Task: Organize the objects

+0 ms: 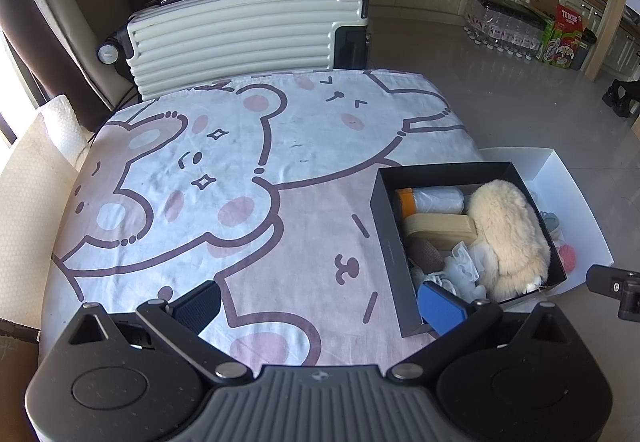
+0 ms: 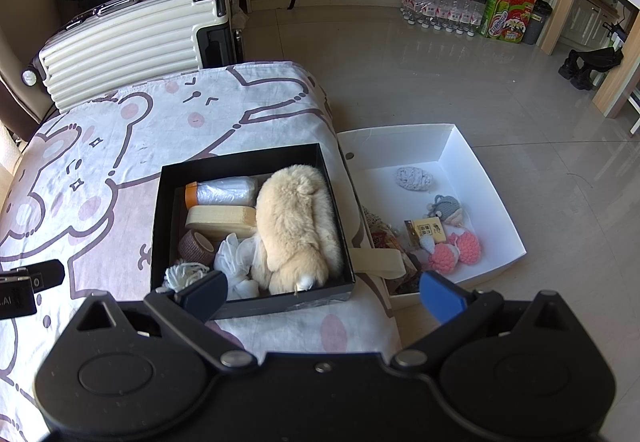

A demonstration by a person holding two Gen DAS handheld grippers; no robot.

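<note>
The right wrist view looks fully into the white tray [image 2: 480, 178] beside the table [image 2: 100, 162]; the left wrist view shows only its far rim past the black box [image 1: 390, 226]. In the tray lie a grey knitted patch [image 2: 414, 178], a small grey crocheted figure [image 2: 446, 208], a yellow card [image 2: 428, 230] and pink crocheted balls [image 2: 456, 252]. The rigid black box, on the cartoon-printed cloth, holds a cream fluffy plush [image 2: 298, 226], an orange-capped roll of clear plastic [image 2: 224, 192], a beige flat pad [image 2: 222, 220], a brown tape roll [image 2: 196, 246], white mesh [image 2: 234, 256] and what may be a yarn tuft [image 2: 184, 276]. Left claw [image 1: 320, 306] spread wide, empty, above the cloth. Right claw [image 2: 324, 296] likewise spread and empty, over the box's near edge
</note>
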